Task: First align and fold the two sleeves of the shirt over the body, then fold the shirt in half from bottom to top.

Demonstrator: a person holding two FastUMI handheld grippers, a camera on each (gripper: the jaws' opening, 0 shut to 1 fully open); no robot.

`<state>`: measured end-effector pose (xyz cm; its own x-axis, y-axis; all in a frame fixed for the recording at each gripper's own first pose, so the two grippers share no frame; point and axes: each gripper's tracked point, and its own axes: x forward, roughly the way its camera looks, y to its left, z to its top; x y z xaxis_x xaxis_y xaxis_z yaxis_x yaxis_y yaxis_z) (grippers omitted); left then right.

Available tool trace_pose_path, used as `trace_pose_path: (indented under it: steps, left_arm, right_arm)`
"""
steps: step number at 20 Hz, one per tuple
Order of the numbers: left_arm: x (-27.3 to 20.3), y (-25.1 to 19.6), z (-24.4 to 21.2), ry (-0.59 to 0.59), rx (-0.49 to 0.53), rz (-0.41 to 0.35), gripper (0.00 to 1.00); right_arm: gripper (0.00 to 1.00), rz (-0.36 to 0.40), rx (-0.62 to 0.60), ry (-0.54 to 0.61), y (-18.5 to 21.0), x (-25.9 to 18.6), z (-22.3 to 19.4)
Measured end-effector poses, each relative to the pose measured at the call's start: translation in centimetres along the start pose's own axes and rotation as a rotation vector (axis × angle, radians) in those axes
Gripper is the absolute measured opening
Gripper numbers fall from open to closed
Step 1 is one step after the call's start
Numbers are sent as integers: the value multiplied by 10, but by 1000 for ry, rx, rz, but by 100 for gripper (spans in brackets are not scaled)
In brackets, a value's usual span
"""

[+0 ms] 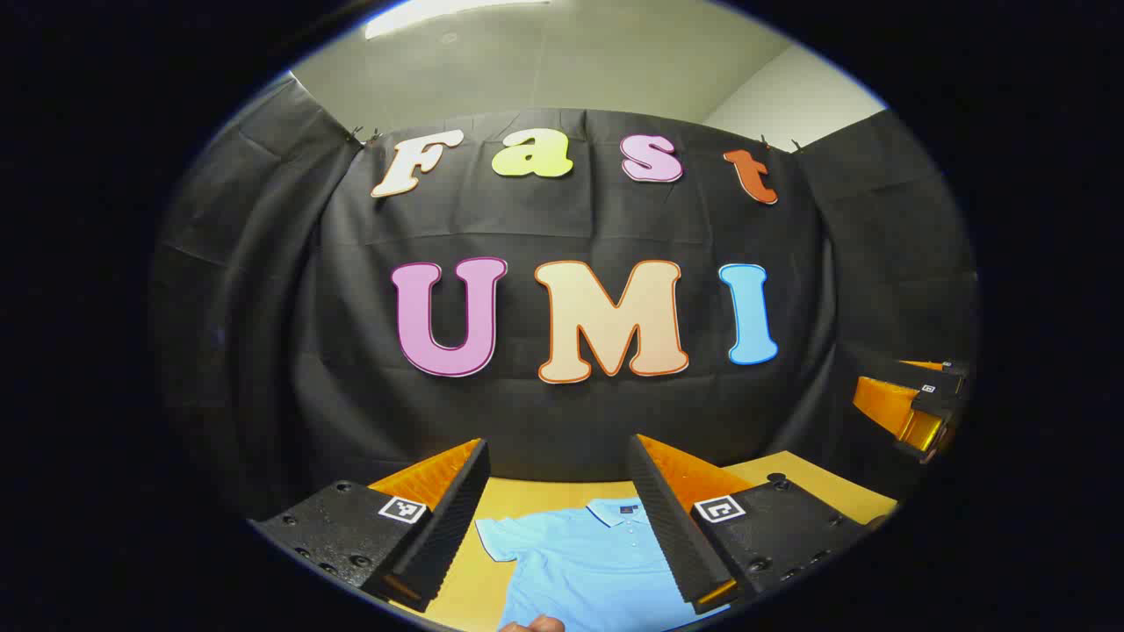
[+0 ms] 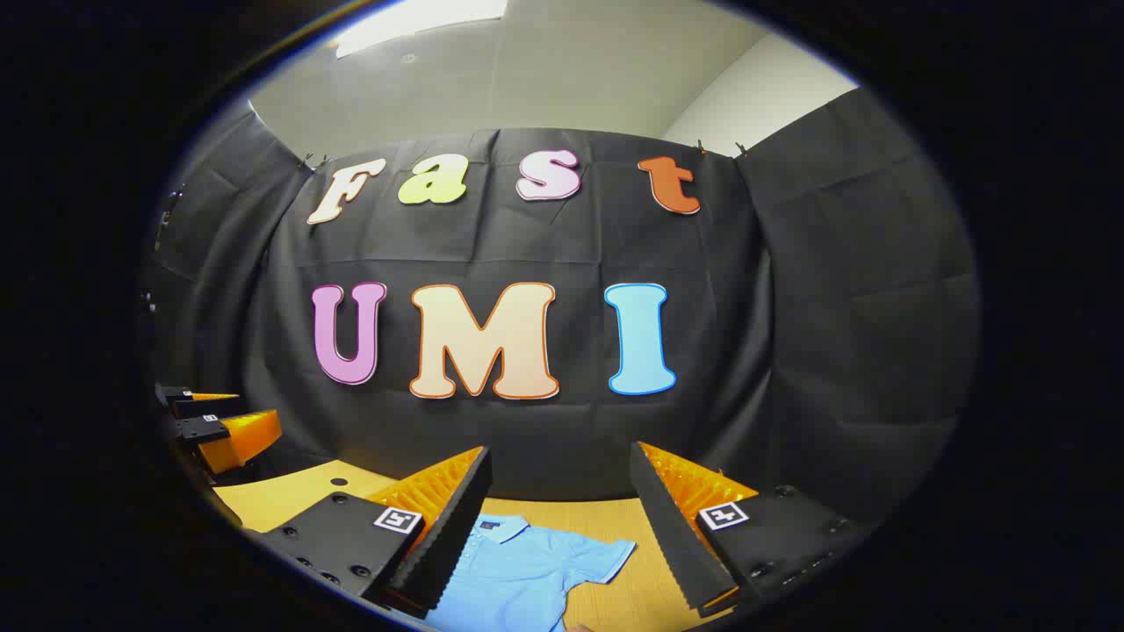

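Your left gripper (image 1: pixel 558 518) has its fingers spread wide with nothing between them, raised above the table (image 1: pixel 817 483). Your right gripper (image 2: pixel 558 522) matches it: fingers apart, empty, held high. Below both lies the light blue polo shirt (image 1: pixel 588 562), flat on the wooden tabletop, collar at the far side. Its left sleeve (image 1: pixel 496 535) and right sleeve (image 2: pixel 606 555) both lie spread outward, so judge the sleeve folds as not yet begun. Risk: if you descend from this height without centring on a sleeve edge, you may pinch the body layer as well and drag the whole shirt, skewing it. Grip the sleeve hem only.
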<state>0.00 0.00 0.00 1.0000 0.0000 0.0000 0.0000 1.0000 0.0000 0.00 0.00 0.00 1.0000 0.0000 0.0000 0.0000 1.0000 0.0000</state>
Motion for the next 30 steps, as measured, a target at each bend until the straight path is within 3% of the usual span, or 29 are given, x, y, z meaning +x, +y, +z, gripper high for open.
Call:
trace_pose_path:
  steps: [18,23,30]
  left_arm:
    - [4,12,-8,24,-14,20,94]
    - [9,14,-7,18,-25,7,94]
    - [19,31,-14,32,-19,11,94]
  right_arm:
    - [98,-23,-13,31,1,5,-8]
    - [98,-26,-43,74,1,25,-32]
    - [98,-98,-112,142,-20,78,-81]
